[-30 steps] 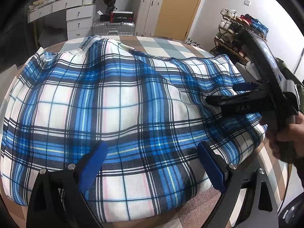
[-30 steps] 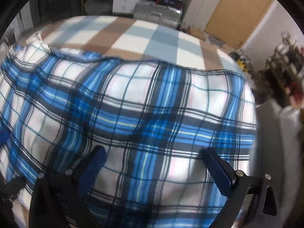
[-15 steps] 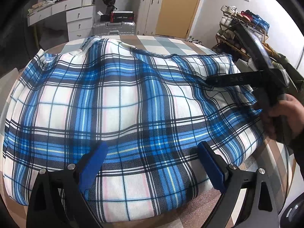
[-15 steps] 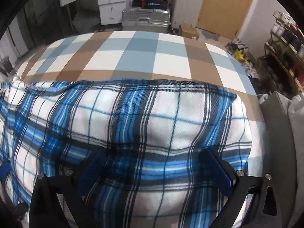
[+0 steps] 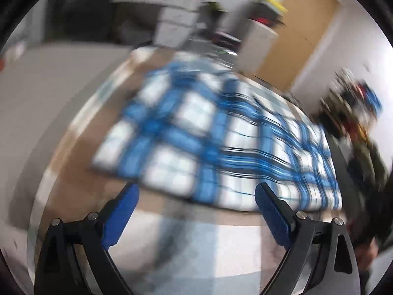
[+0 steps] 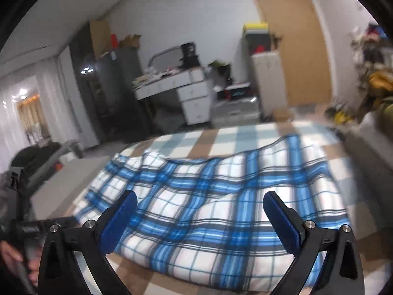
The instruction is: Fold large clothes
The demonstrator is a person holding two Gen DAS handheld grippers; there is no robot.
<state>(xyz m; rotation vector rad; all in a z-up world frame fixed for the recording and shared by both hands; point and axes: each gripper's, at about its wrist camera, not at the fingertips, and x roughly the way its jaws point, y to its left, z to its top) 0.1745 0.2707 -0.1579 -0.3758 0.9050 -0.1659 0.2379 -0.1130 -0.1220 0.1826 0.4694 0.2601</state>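
One garment on the work surface: a blue, white and black plaid garment (image 6: 211,206), soft woven cloth, puffed and slightly rumpled, folded into a broad rectangle with a wavy far edge. It lies flat on a checked tablecloth (image 6: 248,135) of brown, pale blue and white squares. My right gripper (image 6: 200,217) hangs above the near edge of the cloth, its jaws spread wide with nothing between them; two ribbed blue pads (image 6: 282,223) on black plastic arms with silver bolt heads. My left gripper (image 5: 195,213) is likewise wide apart and empty, over the near strip of tablecloth, with the garment (image 5: 216,145) just beyond its tips; this view is heavily motion-blurred, so the weave detail cannot be read there. In the right wrist view a hand (image 6: 17,261) shows at the lower left corner, wrapped around a dark handle. Beyond the table: one white desk with drawers (image 6: 181,91), cluttered on top; one silver hard-shell suitcase (image 6: 235,110) on the floor beside it; one tall white cabinet (image 6: 267,78); one wooden door (image 6: 299,39); a crowded rack (image 6: 371,56) at the right, contents too blurred to count. Nothing lies on the garment.
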